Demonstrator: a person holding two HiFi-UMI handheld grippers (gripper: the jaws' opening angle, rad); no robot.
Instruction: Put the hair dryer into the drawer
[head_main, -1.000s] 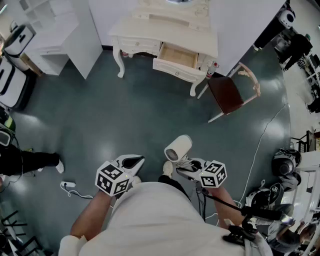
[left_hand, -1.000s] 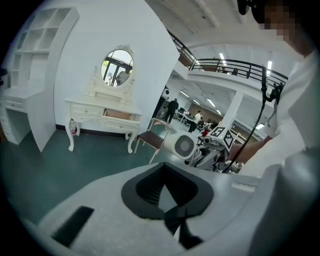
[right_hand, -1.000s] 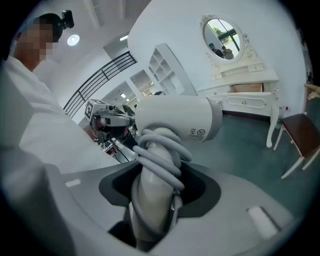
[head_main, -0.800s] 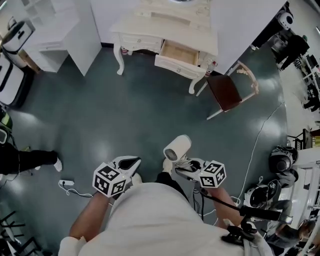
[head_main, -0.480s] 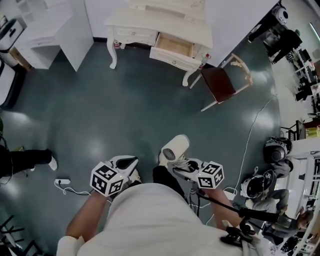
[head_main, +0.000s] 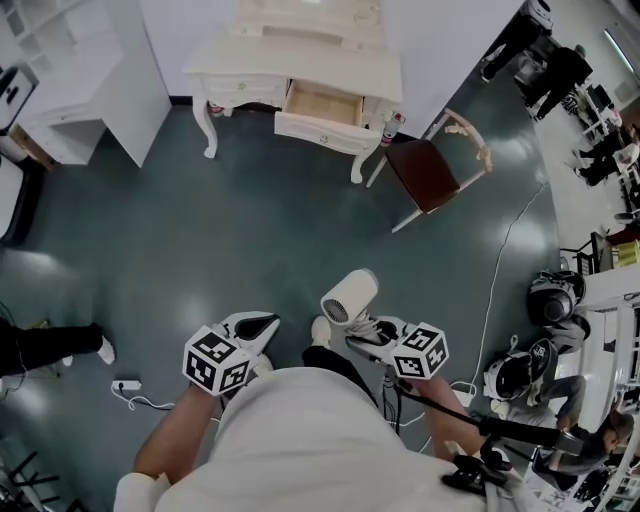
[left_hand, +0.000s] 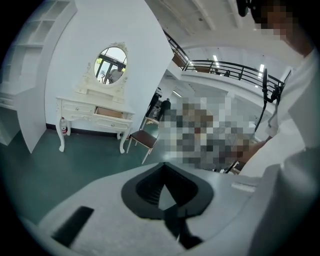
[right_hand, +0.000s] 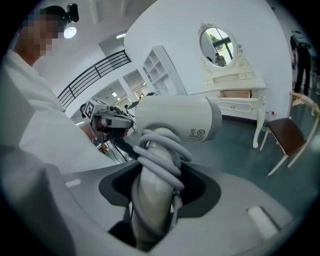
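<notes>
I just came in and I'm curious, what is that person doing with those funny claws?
A person holds a claw in each hand. The right claw is clamped on the handle of a white hair dryer with its grey cord wound round it. The left claw is shut and empty. Across the dark green floor stands a cream dressing table with one wooden drawer pulled open. The dryer is not in it yet.

**Open floor up to the drawer**

The floor (head_main: 260, 230) lies bare from 11 to 12 o'clock, right up to the table (head_main: 300, 62), whose drawer (head_main: 322, 105) stands pulled out, top open. A chair (head_main: 425, 175) stands just beside the table at 1 o'clock. A cabinet (head_main: 95, 90) blocks 10 o'clock, a person's leg (head_main: 50, 345) blocks 9, and a cable (head_main: 497, 285) and gear (head_main: 555, 300) block 3.
</notes>
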